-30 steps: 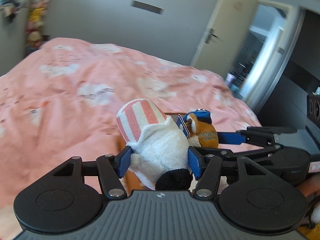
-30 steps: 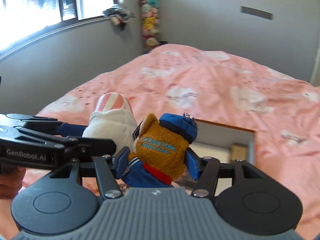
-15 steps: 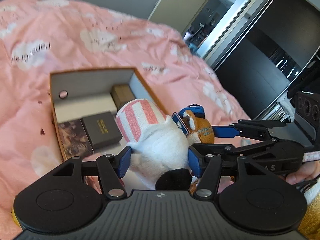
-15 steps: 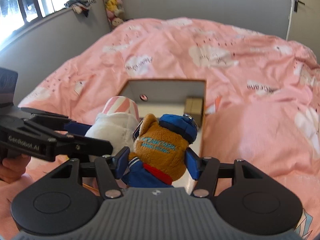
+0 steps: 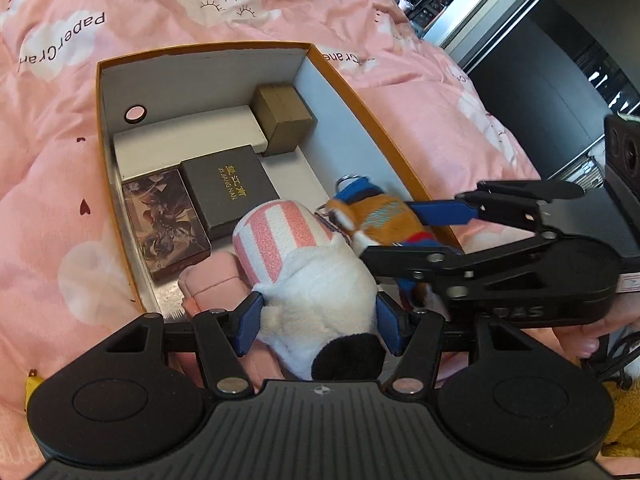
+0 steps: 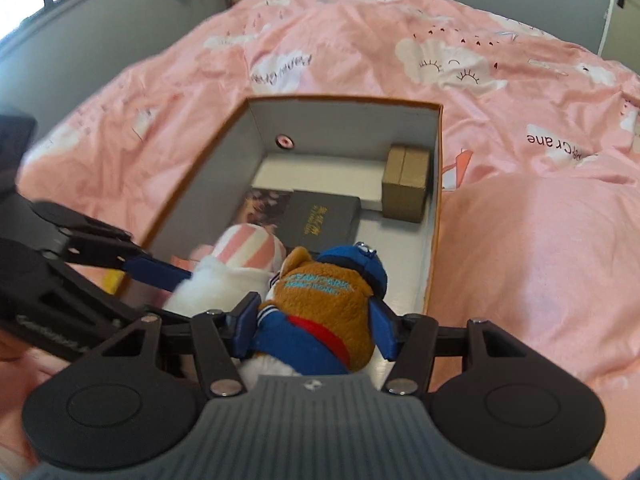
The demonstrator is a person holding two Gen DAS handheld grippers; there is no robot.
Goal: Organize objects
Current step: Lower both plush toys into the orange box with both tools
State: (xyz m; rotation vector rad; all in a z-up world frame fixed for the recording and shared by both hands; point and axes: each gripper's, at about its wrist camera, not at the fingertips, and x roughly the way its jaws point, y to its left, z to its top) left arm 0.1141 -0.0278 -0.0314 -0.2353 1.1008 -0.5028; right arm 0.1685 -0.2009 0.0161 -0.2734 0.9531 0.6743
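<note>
Left wrist view: your left gripper (image 5: 318, 316) has its jaws pinching the white plush (image 5: 320, 280) with a pink-striped end, held over the near end of the open cardboard box (image 5: 380, 128) on the pink bed cover (image 5: 48, 160). Inside the box lie a dark box with gold lettering (image 5: 230, 188), a patterned box (image 5: 164, 220), a tan carton (image 5: 284, 116) and a pink item (image 5: 212, 284).

Right wrist view: your right gripper (image 6: 314, 324) has its jaws pinching the brown plush (image 6: 320, 304) in a blue cap, touching the white plush (image 6: 232, 264), above the box's near right part (image 6: 436, 216).
</note>
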